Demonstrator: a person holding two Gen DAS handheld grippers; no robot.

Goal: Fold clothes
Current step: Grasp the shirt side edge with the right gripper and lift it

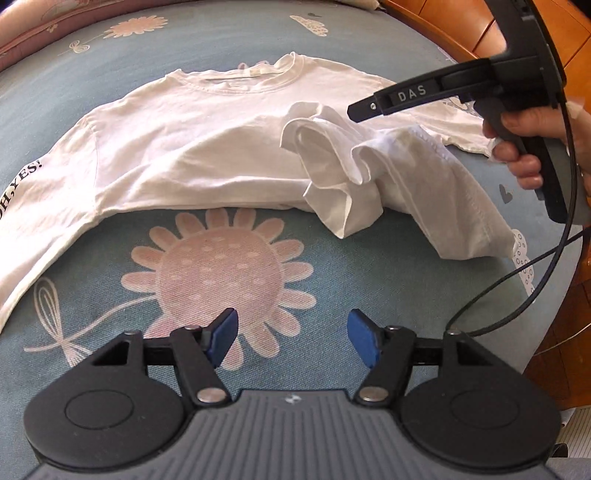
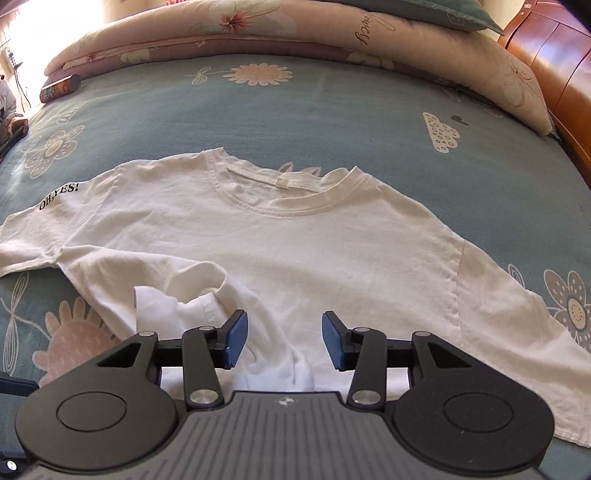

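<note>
While spread on the bed (image 2: 295, 110), collar far, shirt (image 2: 295, 251) not yet folded: hem bunched (image 1: 340, 173) near the right side. Early step, by the look. Next, probably: take the bunch, pull flat, then fold a sleeve (image 2: 44, 221) inward. Right gripper (image 2: 284, 339) tilted down over the bunch, jaws half apart, holding nothing. Left gripper (image 1: 291, 339) above bare sheet, wider, empty. Hand (image 1: 524, 147) around the right handle.

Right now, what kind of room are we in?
Most likely a bedroom. The white T-shirt lies spread on a bed covered by a blue flowered sheet, with a folded quilt at the far end and a wooden headboard beside it.
</note>
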